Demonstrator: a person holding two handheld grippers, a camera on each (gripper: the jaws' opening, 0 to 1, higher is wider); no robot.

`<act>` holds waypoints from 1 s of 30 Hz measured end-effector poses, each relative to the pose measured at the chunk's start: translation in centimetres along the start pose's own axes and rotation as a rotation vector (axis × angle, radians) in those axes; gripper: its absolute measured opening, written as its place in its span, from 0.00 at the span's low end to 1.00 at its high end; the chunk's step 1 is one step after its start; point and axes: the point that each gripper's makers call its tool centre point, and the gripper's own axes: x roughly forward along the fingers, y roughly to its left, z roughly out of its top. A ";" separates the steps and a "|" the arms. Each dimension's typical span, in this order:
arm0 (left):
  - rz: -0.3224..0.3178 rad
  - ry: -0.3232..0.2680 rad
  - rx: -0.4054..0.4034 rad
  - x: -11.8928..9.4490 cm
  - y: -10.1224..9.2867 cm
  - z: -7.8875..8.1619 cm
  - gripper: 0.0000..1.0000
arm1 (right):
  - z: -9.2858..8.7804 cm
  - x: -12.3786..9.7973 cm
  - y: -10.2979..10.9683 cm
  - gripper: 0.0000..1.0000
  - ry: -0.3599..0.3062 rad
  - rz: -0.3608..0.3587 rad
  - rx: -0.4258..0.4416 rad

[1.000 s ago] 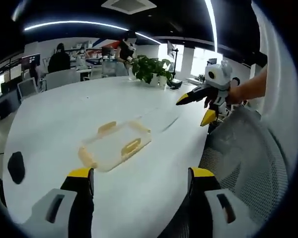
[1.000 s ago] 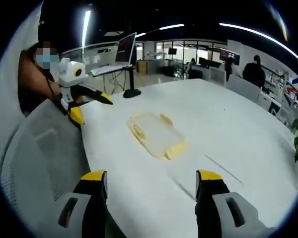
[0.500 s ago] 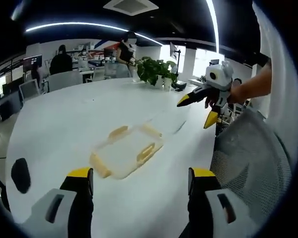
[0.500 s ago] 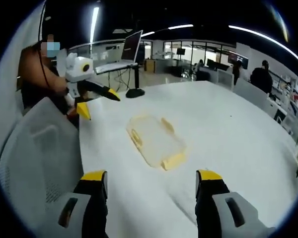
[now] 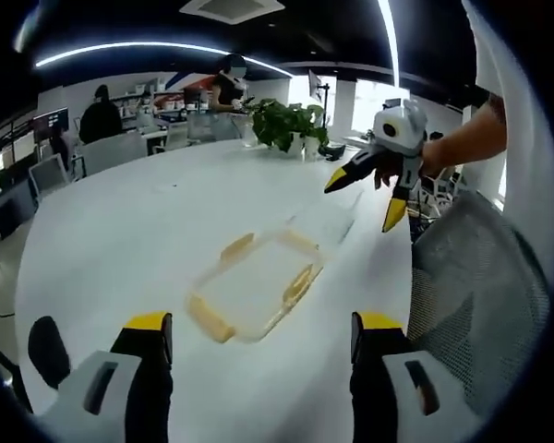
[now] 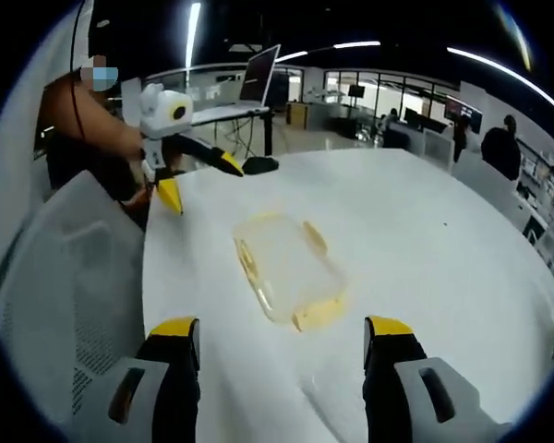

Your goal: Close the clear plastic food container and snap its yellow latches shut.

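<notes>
The clear plastic food container (image 5: 258, 286) (image 6: 284, 268), a shallow rounded rectangle with yellow latches (image 5: 298, 284) (image 6: 313, 238) along its edges, lies flat on the smooth white table (image 5: 120, 221) (image 6: 425, 240), near a grey mesh chair back (image 5: 471, 305) (image 6: 65, 295). The left gripper (image 5: 258, 355) (image 6: 196, 175) and right gripper (image 6: 282, 360) (image 5: 369, 194) both hang above the table with yellow-tipped jaws spread wide, holding nothing. Behind lies an open office with a potted plant (image 5: 282, 125), a monitor (image 6: 263, 76) and ceiling light strips.

A broad white table (image 5: 120, 231) stood in an open-plan office under long ceiling light strips (image 5: 148, 48). A potted plant (image 5: 286, 125) sat at the table's far edge, a grey mesh chair (image 5: 480, 295) beside its near edge, and bright windows (image 5: 369, 97) lay beyond the plant.
</notes>
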 end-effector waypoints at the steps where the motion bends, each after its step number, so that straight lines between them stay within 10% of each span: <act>1: -0.004 0.001 0.004 0.2 0.2 0.0 0.81 | 0.1 0.1 -0.1 0.72 0.004 0.006 -0.011; 30: -0.154 0.210 0.290 3.1 3.0 -1.9 0.85 | -0.2 4.7 -2.2 0.73 0.239 0.166 -0.232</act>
